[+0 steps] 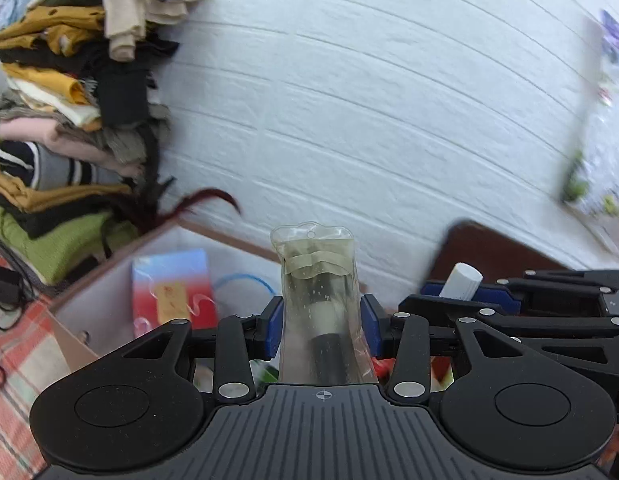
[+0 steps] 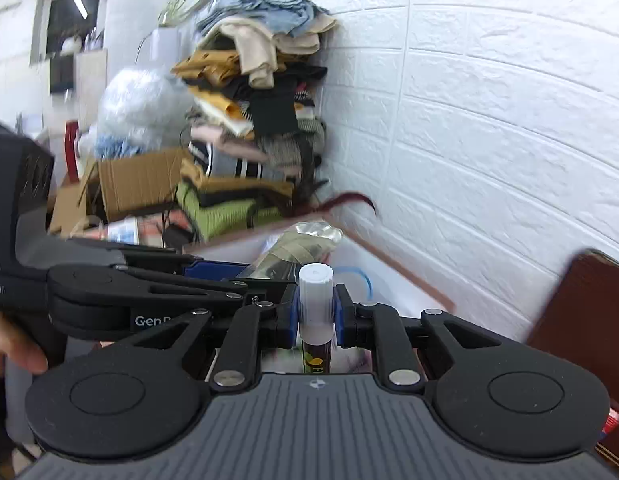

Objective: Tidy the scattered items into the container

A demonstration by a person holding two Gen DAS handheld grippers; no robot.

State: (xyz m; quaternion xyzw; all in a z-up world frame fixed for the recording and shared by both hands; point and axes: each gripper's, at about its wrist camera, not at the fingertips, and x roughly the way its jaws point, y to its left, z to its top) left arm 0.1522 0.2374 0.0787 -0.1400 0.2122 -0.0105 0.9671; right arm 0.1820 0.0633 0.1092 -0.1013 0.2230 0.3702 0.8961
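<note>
My left gripper (image 1: 318, 328) is shut on a brush in a clear plastic sleeve (image 1: 315, 280), held upright above the open cardboard box (image 1: 109, 292). The box holds a red and blue packet (image 1: 171, 288) and a blue loop (image 1: 245, 280). My right gripper (image 2: 316, 314) is shut on a white-capped tube (image 2: 316, 300), also over the box (image 2: 393, 268). In the left wrist view the right gripper (image 1: 461, 296) sits just to the right with the tube (image 1: 461, 282). In the right wrist view the left gripper (image 2: 245, 276) and the sleeved brush (image 2: 301, 248) sit just to the left.
A tall pile of folded clothes (image 1: 61, 120) stands left of the box against the white brick wall (image 1: 369, 100). A dark brown board (image 1: 489, 248) leans at the right. A checked cloth (image 1: 21, 360) covers the table. Another cardboard box (image 2: 137, 184) stands behind.
</note>
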